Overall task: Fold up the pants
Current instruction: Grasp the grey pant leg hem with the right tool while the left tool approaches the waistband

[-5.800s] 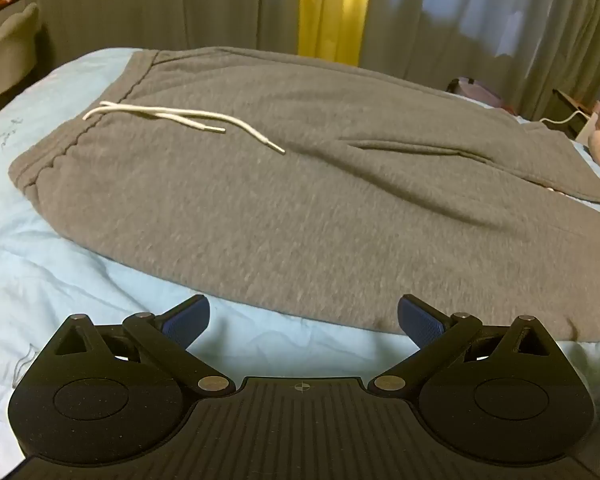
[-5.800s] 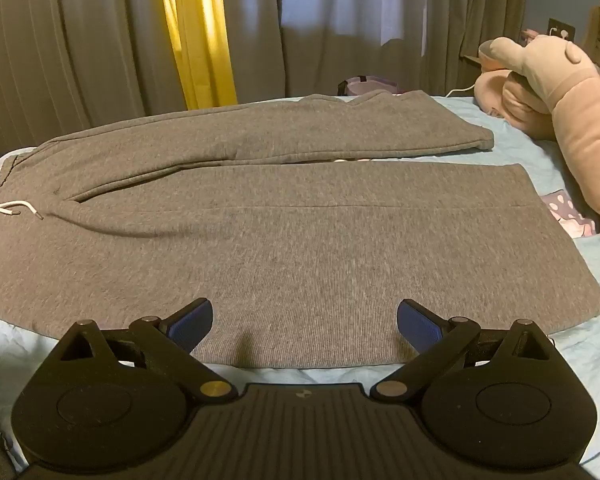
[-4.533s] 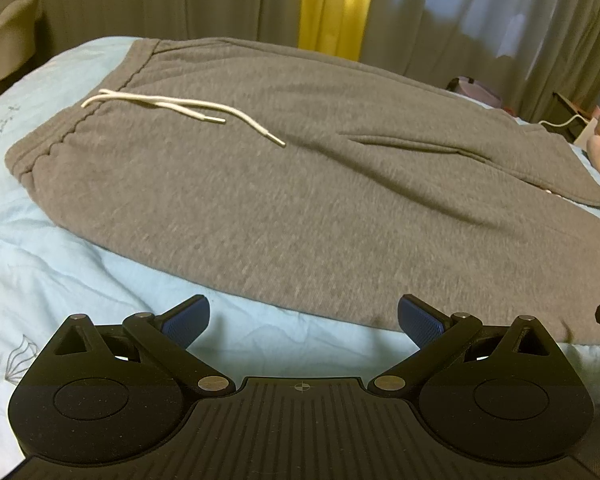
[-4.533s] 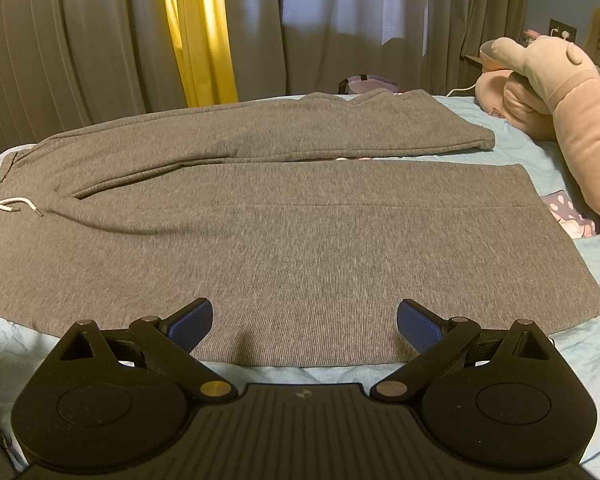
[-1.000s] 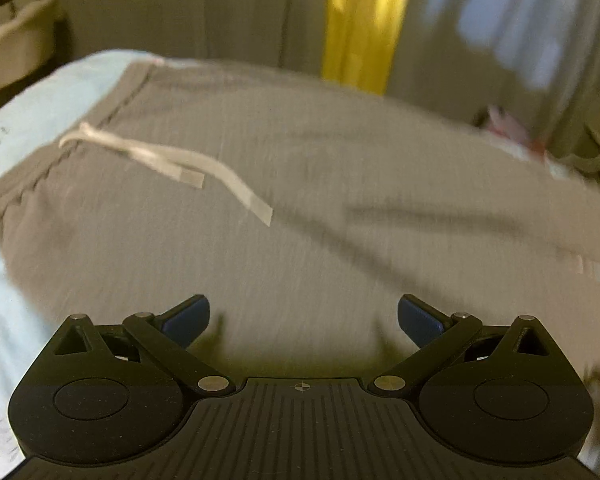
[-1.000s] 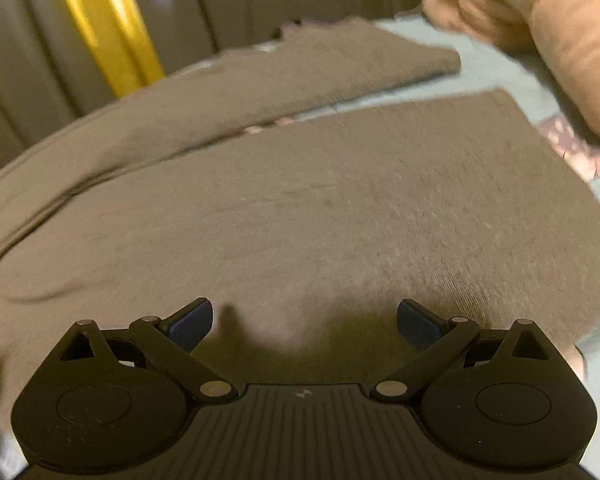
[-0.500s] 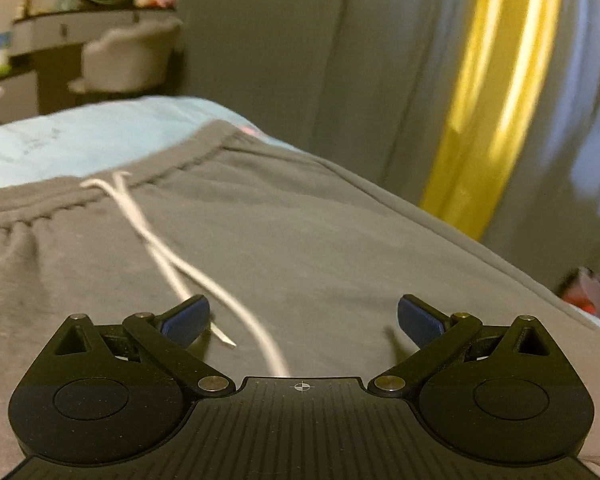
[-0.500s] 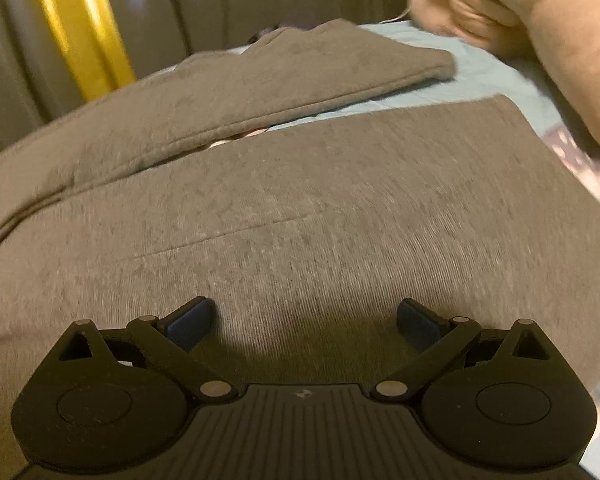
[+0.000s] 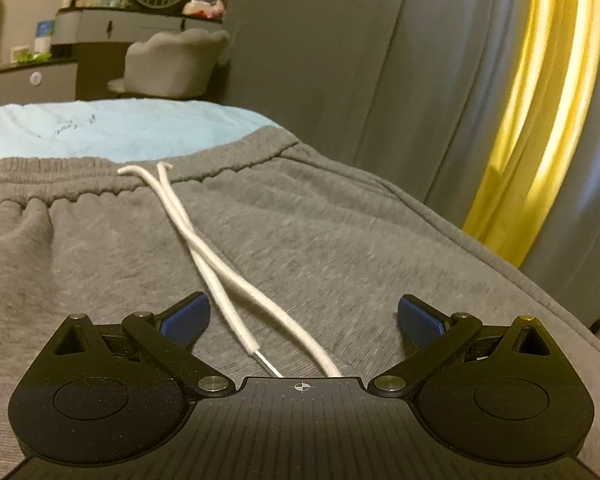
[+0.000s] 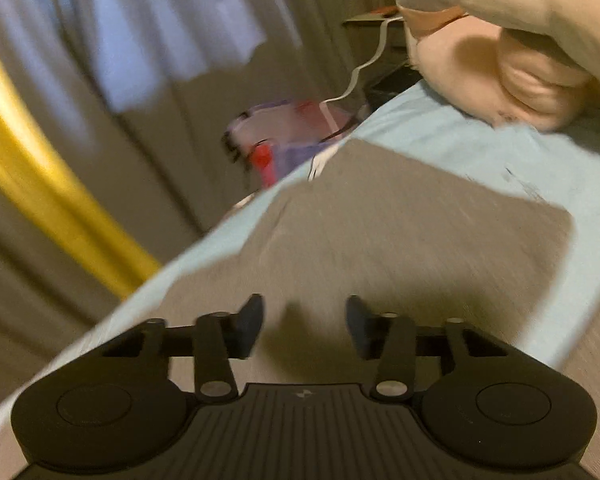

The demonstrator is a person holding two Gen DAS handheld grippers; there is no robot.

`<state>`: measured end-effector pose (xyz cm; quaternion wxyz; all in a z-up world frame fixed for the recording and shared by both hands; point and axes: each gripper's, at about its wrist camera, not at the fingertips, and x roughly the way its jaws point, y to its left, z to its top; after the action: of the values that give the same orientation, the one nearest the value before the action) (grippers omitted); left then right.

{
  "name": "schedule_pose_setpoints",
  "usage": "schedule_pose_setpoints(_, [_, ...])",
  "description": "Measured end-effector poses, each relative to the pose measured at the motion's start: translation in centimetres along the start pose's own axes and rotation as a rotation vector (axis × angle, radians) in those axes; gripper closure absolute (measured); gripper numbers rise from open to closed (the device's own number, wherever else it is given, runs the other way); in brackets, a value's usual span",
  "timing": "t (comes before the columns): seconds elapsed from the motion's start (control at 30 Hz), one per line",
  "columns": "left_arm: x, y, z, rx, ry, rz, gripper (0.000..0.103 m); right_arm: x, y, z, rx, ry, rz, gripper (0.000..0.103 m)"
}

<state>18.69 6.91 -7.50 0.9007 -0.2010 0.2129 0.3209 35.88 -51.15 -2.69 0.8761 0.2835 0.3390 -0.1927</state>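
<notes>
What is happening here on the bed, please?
A person with a gripper in each hand is starting to fold grey pants spread on a light blue bed. The left gripper is open, low over the waistband end, with the white drawstring running between its fingers. The right gripper is over the far leg's end, its jaws closing; the blurred picture does not show cloth pinched yet. Nothing is folded so far.

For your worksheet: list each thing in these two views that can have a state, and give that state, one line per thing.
Grey pants: spread flat on the bed, unfolded.
White drawstring: untied, both ends loose on the fabric.
Far leg cuff: flat on the blue sheet.
Left gripper: open, over the drawstring ends.
Right gripper: jaws closing, nothing pinched yet.
</notes>
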Motion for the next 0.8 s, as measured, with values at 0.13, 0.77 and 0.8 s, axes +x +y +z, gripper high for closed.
schedule_pose_setpoints(0.13, [0.5,0.2,-0.1,-0.016,-0.006,0.003,0.000,5.0,1.6,2.7,0.120,-0.011,-0.095,0.057])
schedule_pose_setpoints(0.77, [1.4,0.2,0.1,-0.029,0.005,0.003,0.000,2.4,-1.1,1.2,0.127,-0.147,-0.069,0.098])
schedule_pose_setpoints(0.8, [1.3,0.3,0.2,-0.034,0.005,-0.001,0.000,0.0,-2.7,0.3,0.155,-0.170,-0.036,0.098])
